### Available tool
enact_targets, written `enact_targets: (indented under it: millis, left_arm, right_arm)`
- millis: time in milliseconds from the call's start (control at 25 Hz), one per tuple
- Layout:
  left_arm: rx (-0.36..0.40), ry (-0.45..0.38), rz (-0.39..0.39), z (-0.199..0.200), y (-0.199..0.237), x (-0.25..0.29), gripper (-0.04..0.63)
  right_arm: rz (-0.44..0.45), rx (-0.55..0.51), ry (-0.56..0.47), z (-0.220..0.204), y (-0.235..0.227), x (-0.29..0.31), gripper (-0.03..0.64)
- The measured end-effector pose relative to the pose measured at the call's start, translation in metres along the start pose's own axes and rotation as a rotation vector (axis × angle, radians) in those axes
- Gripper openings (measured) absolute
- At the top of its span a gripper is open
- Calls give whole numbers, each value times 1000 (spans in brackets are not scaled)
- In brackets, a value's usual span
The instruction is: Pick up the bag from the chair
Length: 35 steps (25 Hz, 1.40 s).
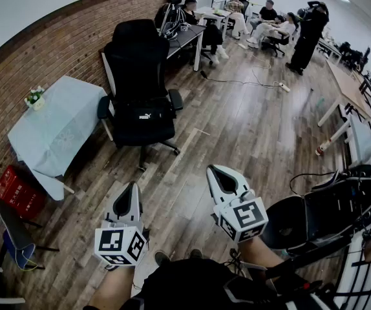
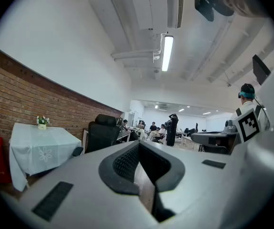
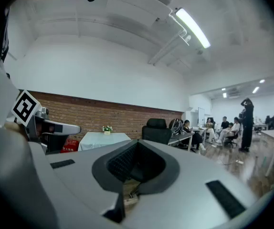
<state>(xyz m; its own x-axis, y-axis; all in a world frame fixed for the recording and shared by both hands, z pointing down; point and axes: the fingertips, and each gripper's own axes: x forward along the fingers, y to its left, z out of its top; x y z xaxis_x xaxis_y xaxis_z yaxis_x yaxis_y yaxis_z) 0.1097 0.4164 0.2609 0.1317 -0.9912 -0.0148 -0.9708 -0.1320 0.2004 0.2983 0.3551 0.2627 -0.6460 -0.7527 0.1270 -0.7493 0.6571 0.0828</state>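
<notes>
Both grippers low and empty, bag on the chair seat ahead

Black bag (image 1: 143, 123) sits on the seat of the black office chair (image 1: 137, 53), against its backrest, by the brick wall (image 1: 37, 57). Left gripper (image 1: 131, 188) and right gripper (image 1: 217, 172) hang side by side over the wooden floor (image 1: 237, 128), well apart from chair and bag. Each gripper view shows its jaws brought together at the tips, nothing between them. Table under a pale cloth (image 1: 56, 128) stands just left of the chair, with a small flower pot (image 1: 35, 97) at its far corner
</notes>
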Motion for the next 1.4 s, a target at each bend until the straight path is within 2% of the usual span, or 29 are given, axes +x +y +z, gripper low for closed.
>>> enact_targets:
  millis: [720, 1400]
  left_arm:
    - [-9, 15, -7, 2, 5, 3, 9]
    - [-26, -5, -21, 12, 62, -5, 9]
  right_arm:
    - [-16, 26, -19, 7, -1, 4, 18]
    - [-3, 5, -18, 15, 48, 40, 18]
